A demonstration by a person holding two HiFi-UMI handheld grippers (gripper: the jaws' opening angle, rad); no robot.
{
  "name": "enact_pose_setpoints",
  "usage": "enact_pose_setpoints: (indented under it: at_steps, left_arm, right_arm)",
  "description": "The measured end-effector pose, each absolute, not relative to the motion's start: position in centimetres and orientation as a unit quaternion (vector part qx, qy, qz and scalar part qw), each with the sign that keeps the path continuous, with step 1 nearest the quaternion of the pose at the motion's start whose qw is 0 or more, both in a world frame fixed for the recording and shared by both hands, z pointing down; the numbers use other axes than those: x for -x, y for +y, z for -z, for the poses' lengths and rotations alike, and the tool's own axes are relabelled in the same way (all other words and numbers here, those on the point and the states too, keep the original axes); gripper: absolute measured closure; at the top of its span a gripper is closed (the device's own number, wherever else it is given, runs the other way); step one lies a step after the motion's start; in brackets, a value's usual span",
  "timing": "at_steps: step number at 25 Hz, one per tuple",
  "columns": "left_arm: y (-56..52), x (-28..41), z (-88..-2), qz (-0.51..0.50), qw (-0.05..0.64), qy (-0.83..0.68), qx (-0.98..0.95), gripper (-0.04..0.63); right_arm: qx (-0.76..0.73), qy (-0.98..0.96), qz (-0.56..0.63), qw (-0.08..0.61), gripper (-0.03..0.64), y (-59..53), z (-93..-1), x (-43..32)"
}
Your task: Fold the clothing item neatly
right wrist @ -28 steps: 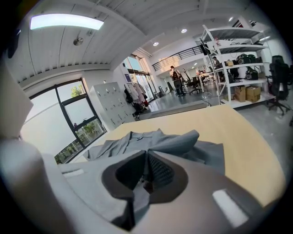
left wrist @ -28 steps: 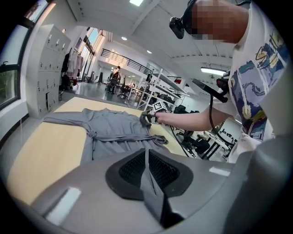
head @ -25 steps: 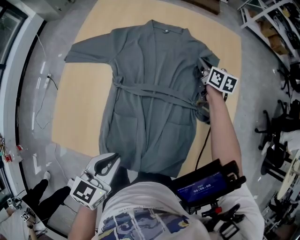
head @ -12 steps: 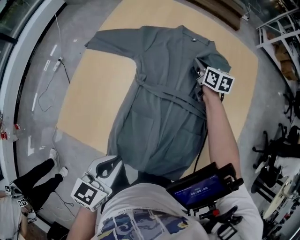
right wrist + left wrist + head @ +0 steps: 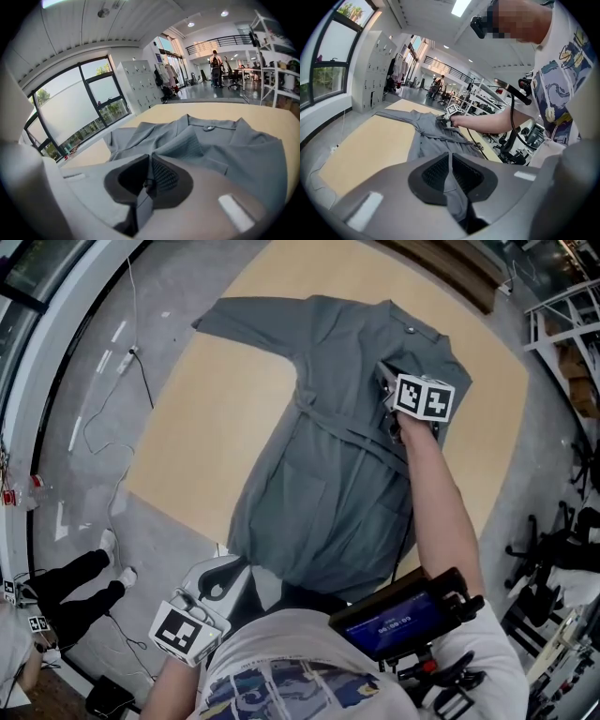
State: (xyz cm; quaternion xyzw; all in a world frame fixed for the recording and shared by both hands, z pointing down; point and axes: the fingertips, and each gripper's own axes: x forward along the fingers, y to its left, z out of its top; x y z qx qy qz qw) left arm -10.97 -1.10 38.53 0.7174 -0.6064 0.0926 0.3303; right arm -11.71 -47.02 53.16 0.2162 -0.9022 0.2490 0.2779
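Observation:
A grey robe (image 5: 319, 474) lies face up on the tan table (image 5: 216, 427), its belt (image 5: 352, 437) tied at the waist and its left sleeve (image 5: 244, 320) spread out flat. My right gripper (image 5: 389, 395) is over the robe's right chest, shut on a fold of sleeve fabric that it holds above the front panel. In the right gripper view, grey cloth (image 5: 211, 140) is pinched between the jaws (image 5: 149, 180). My left gripper (image 5: 230, 568) is at the table's near edge, shut on the robe's hem, and the fabric (image 5: 429, 136) runs out from its jaws (image 5: 450, 161).
A cable (image 5: 112, 399) and a power strip (image 5: 128, 352) lie on the grey floor left of the table. Someone's legs (image 5: 70, 577) stand at the lower left. Office chairs (image 5: 572, 540) and shelving (image 5: 562, 315) are on the right. A device with a blue screen (image 5: 394, 620) hangs on my chest.
My right gripper has carried the sleeve fabric from the robe's right edge near the waist inward and up toward the chest. The left gripper shifted slightly while still holding the hem.

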Motion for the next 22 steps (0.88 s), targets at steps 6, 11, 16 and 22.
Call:
enact_pose_setpoints:
  at_steps: [6,11,16,22]
  left_arm:
    - [-0.8,11.3,-38.6,-0.095,0.329,-0.603,-0.721,0.565]
    - [-0.5,11.8,-38.6,-0.095,0.328,-0.601,-0.723,0.565]
    - [-0.5,11.8,-38.2,-0.089,0.317,-0.590,-0.737,0.565]
    - [0.1,12.2,-37.7,-0.077,0.318,-0.567,-0.756,0.565]
  right_arm:
    - [-0.219,-0.900,-0.246,0.286,0.557,-46.5,-53.8,11.8]
    - [-0.218,-0.901,-0.248,0.279,0.541,-45.9,-53.5,11.6]
    - [-0.228,-0.901,-0.246,0.275,0.541,-44.6,-52.5,11.0]
    - [-0.241,-0.902,-0.228,0.277,0.541,-41.3,-50.4,9.1]
